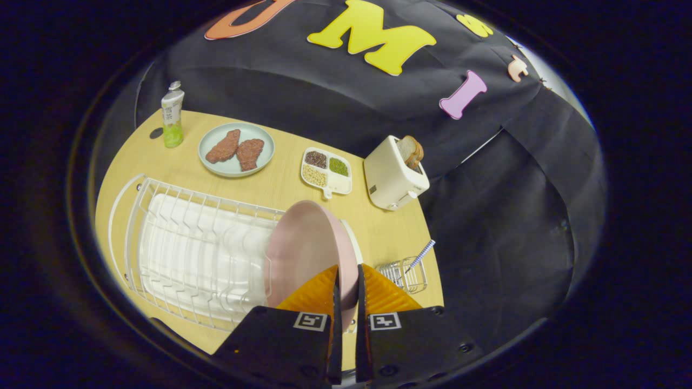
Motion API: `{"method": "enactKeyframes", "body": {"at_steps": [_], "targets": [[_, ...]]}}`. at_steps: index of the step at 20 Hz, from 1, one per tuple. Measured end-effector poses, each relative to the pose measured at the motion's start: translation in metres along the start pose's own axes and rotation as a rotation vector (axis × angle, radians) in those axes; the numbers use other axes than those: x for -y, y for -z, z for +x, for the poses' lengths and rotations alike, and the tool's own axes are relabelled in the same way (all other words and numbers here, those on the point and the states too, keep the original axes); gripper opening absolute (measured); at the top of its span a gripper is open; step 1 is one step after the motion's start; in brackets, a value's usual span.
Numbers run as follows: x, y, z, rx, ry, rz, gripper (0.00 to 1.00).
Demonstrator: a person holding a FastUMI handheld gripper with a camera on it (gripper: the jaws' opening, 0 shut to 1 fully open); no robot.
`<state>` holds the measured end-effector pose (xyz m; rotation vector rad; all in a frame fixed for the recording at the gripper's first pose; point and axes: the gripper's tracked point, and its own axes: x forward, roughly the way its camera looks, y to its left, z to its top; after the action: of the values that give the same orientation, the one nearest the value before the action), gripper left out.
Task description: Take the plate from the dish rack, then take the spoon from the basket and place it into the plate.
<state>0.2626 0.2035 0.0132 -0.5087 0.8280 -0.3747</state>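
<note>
A pink plate stands on edge at the right end of the white wire dish rack, its rim pinched between the two fingers of the gripper, which are closed onto it from either side. The plate appears tilted and partly raised against the rack's end wires, though whether it has fully cleared its slot cannot be told. By this showing, the first step is under way but unfinished: the plate is gripped, not yet set down on the bench.

The spoon waits untouched at about two o'clock from the fingertips, its patterned handle jutting out of a small wire basket just beside the right finger. Fetching it and laying it in the plate remains to be done.

Farther off, at twelve o'clock, sits a divided dish of beans and grains; at one o'clock, a cream toaster with bread in its slot; at eleven o'clock, a pale plate with two meat cutlets and a green drink bottle.
</note>
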Motion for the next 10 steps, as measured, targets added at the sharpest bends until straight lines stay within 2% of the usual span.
{"method": "enactKeyframes", "body": {"at_steps": [3, 6, 10], "targets": [[0.003, 0.001, 0.003, 0.022, 0.024, 0.045, 0.14], [0.008, -0.002, 0.006, 0.099, 0.108, 0.078, 0.12], [-0.005, 0.0, -0.003, 0.167, 0.159, 0.094, 0.12]]}}
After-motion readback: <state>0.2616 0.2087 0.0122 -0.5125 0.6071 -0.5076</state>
